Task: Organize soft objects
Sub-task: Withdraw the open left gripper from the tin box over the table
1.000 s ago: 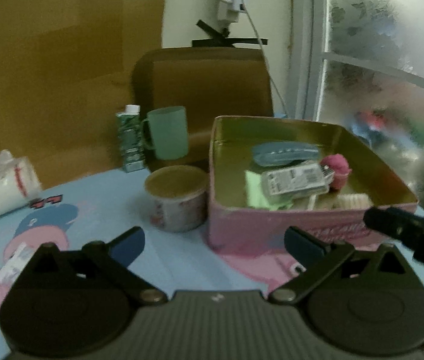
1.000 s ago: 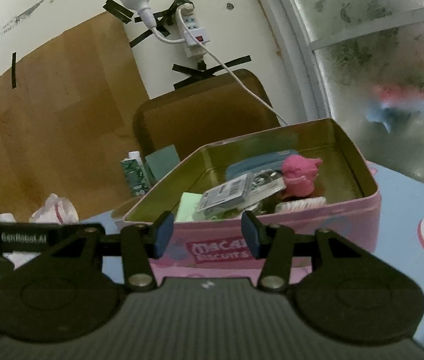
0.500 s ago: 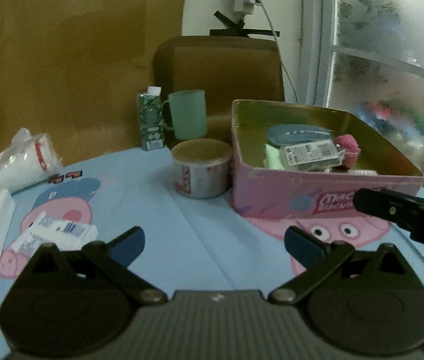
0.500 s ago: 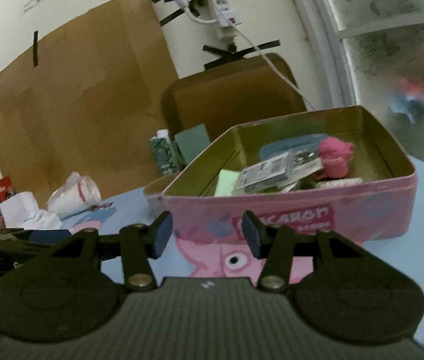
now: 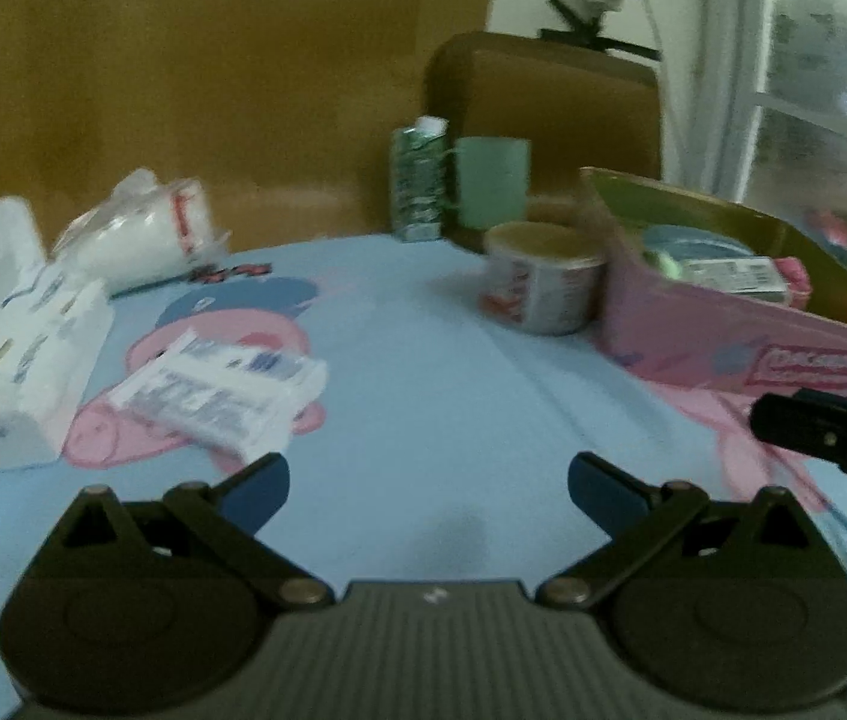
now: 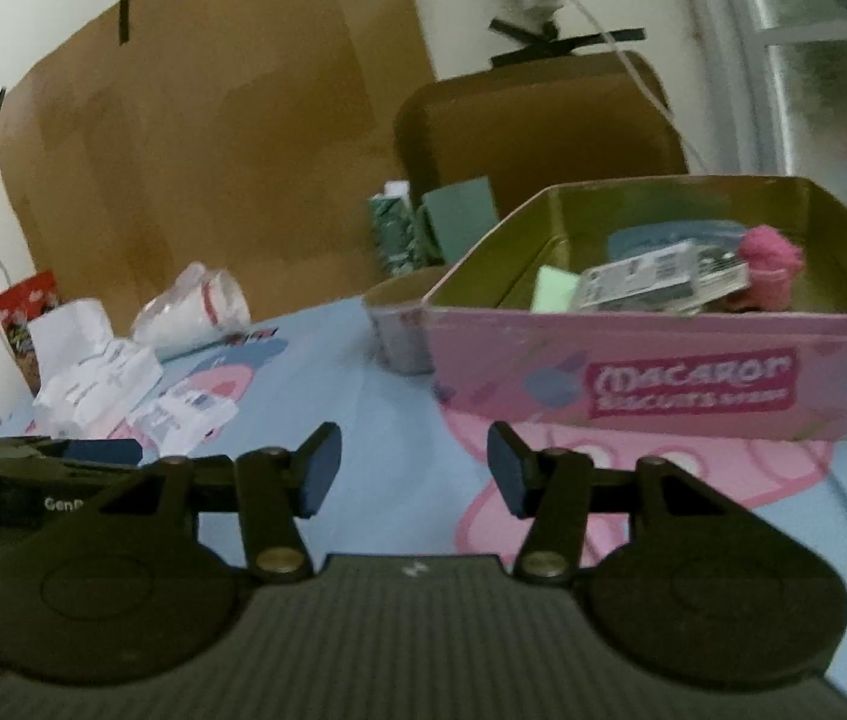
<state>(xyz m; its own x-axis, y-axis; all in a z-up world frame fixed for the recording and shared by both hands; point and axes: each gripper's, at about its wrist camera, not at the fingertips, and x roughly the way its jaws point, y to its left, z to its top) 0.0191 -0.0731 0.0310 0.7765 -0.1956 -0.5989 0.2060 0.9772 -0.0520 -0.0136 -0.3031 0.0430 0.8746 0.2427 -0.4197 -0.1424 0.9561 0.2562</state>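
Left gripper [image 5: 428, 483] low over tabletop [image 5: 423, 372], jaws wide apart, empty. Right gripper [image 6: 414, 468] jaws apart, empty. Flat white packet [image 5: 216, 393] lies left, just beyond left gripper, long axis running near-right to far-left. Pink tin [image 6: 651, 378] right, holding pink soft toy [image 6: 774, 261] and packets. Round tub [image 5: 540, 276] just left of tin.

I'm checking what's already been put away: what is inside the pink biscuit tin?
Inside the pink tin: a pink fluffy item, a labelled packet, a light green piece and something blue. Whatever lies beneath them is covered.
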